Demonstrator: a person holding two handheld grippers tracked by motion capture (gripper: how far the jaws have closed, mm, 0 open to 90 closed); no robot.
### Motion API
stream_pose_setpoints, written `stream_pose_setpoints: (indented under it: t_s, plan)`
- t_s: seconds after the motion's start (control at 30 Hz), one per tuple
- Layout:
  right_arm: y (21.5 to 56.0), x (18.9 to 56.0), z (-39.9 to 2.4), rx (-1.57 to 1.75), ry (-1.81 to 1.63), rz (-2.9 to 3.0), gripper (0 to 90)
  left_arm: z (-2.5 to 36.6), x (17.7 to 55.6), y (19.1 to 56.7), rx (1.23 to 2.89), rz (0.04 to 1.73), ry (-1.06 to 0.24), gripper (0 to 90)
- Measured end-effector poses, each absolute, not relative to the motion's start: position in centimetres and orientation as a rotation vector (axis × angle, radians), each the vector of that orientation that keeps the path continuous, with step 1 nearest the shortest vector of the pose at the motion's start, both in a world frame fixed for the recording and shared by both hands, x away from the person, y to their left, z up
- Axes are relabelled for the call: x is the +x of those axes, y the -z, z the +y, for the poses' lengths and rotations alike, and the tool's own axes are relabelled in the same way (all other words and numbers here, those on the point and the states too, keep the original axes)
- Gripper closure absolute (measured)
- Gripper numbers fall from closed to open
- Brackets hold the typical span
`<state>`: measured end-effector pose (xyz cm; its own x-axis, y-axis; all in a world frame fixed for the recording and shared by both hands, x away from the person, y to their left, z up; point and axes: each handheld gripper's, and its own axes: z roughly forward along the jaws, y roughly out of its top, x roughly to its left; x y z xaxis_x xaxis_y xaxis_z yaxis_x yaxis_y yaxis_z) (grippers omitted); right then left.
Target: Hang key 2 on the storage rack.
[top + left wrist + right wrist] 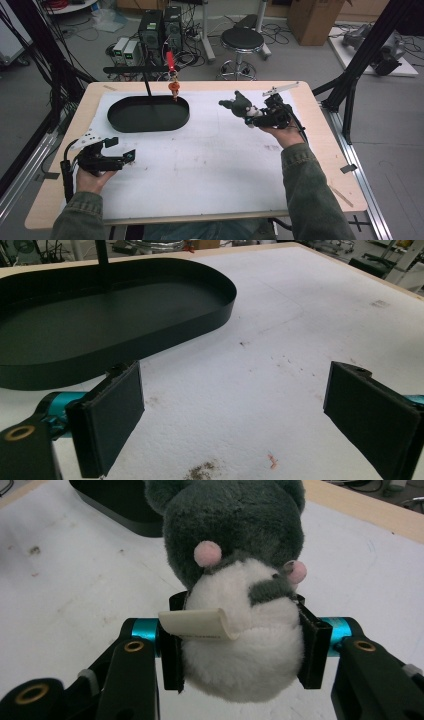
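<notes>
The right gripper holds a grey and white plush toy over the far right part of the white table cover, its jaws closed partway so that both black pads press into the toy's soft white belly. In the right gripper view the plush toy sits squarely between the jaws: the white lower body bulges out in front of and below the pads, the dark grey head rises beyond them, two small pink paws show on the chest, and a curled cream label sticks out sideways across the left-hand pad. From the high view the toy points away from the hand toward the black oval tray, which lies well apart from it on the far left of the cover. The left gripper hangs over the near left of the table, its jaws wide apart with nothing between them; in the left gripper view the two pads frame bare white cover, and the black oval tray lies just beyond the left-hand pad
</notes>
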<state>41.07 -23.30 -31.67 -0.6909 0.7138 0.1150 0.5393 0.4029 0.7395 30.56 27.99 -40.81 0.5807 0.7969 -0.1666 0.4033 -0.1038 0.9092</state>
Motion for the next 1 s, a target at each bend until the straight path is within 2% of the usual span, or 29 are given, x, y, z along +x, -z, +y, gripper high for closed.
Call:
stream_pose_setpoints:
  t_s: [0.47,1.0]
  plan:
    - [29.6,41.7,-20.2,1.05,-1.179,2.481,50.7,28.0,30.6,40.8,1.718,0.999,-0.452,9.5]
    - [28.7,42.2,-15.8,0.963,-1.197,2.551,50.7,28.0,30.6,40.8,1.718,0.995,-0.449,9.5]
